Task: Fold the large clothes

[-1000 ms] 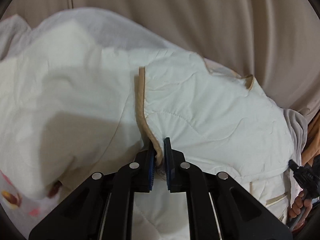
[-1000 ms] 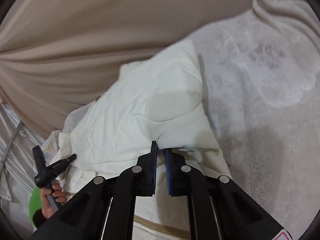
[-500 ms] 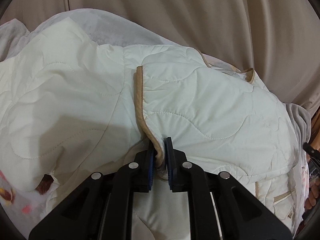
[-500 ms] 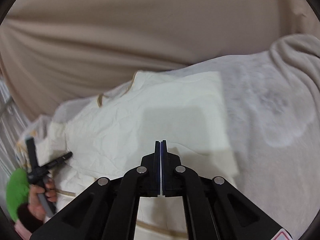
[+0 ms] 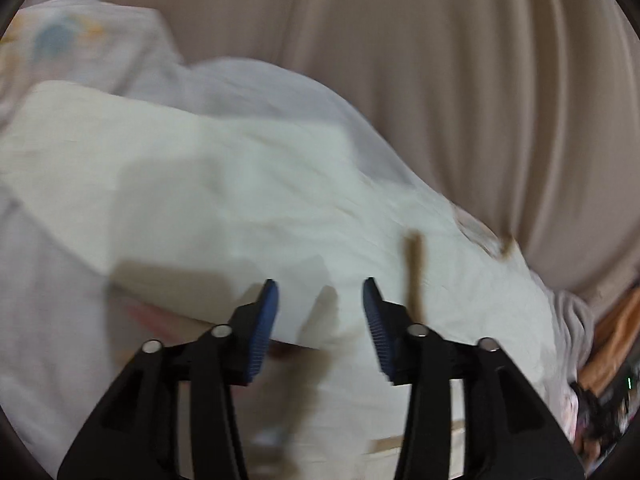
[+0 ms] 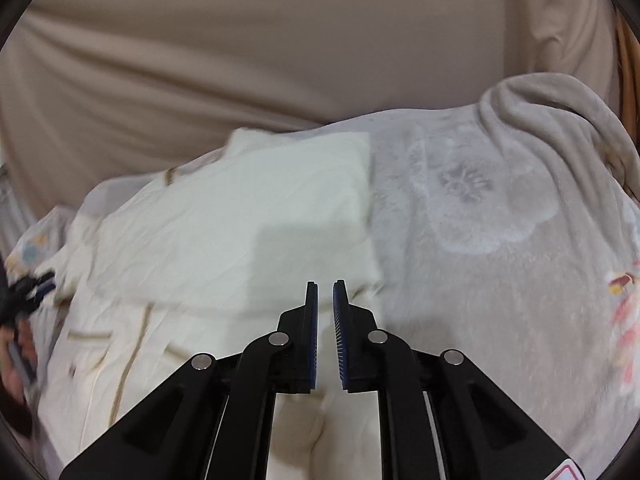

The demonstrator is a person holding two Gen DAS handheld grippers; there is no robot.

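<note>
Left gripper (image 5: pixel 320 286) angled down over cream quilt (image 5: pixel 224 184), fingers just opened, empty; right gripper (image 6: pixel 325 286) fingers slightly parted, empty.

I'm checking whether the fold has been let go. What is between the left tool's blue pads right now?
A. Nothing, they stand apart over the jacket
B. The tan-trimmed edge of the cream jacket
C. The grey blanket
A: the left tool has just been opening, its pads apart with nothing between them above the cream jacket.

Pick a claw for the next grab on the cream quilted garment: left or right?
Left, probably. The left claw stands wide open over the cream quilted garment's near edge. The right claw shows only a narrow gap, nothing between its pads.
</note>
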